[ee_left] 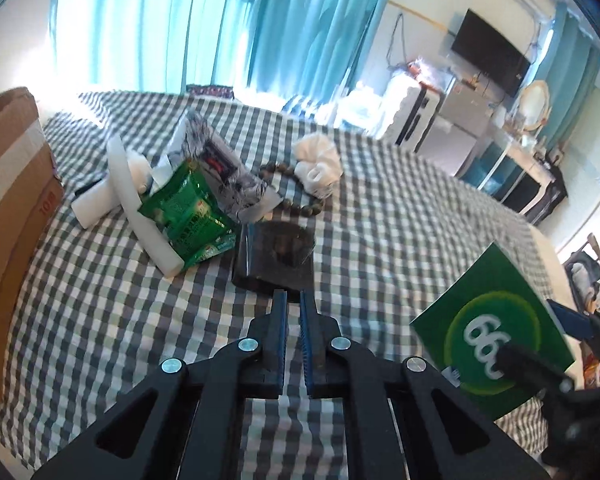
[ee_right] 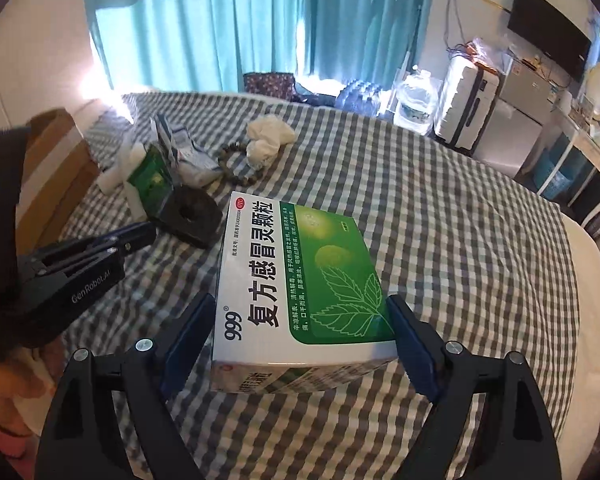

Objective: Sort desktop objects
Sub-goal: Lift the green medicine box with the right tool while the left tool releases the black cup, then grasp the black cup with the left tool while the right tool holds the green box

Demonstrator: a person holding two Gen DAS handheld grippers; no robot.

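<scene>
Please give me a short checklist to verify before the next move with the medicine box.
1. Right tongs clamp the green and white cardboard medicine box on both sides: ok.
2. Box is off the checkered grey and white cloth: cannot tell.
3. Left tongs hold nothing, jaws nearly closed: ok.
4. Left tongs stay apart from the box: ok.
5. Brown cardboard carton has room inside: cannot tell.
6. Black square block lies close before the left tongs: not ok.

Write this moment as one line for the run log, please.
right gripper: shut on medicine box, lifted | left gripper: nearly shut, holds nothing, near black block | cardboard box: left edge
</scene>
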